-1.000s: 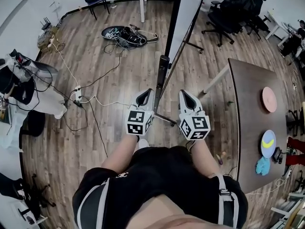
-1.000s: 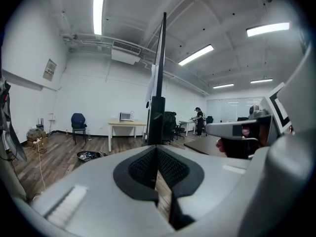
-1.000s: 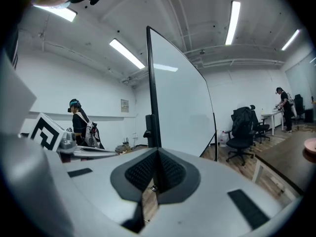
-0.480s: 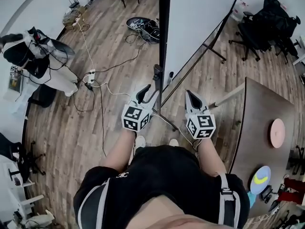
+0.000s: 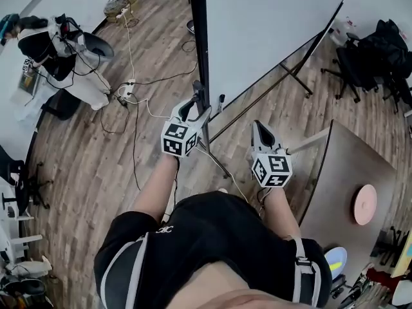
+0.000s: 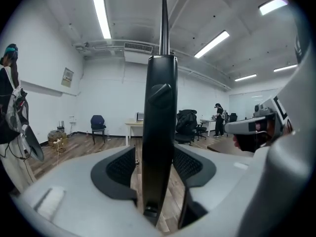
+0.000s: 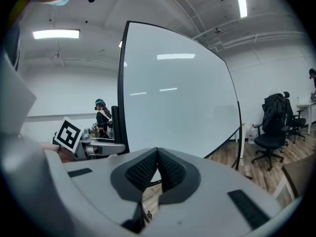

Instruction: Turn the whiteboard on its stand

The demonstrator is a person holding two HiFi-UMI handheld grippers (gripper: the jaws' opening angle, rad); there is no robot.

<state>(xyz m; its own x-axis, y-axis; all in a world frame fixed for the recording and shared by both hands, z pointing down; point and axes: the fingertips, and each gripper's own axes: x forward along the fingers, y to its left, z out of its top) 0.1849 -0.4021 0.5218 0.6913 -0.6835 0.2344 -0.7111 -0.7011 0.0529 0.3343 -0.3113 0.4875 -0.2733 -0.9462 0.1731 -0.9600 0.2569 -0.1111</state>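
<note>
Two claws. The left gripper [image 5: 190,105] has its jaws opening around the stand's black post [image 6: 159,132], with the pads off it. The right gripper [image 5: 259,129] has its jaws together, empty, near the whiteboard [image 5: 270,24]. Likely the release step. Next move: back the left one off the post, or re-clamp if the board needs more turn. Only the left gripper view shows the gaps beside the post; the head view shows the board standing on the floor [image 5: 84,166] ahead.

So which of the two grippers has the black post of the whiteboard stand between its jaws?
The left gripper: its jaws are opening, with the black post standing between the pads. The right gripper is shut, with nothing between its jaws.
</note>
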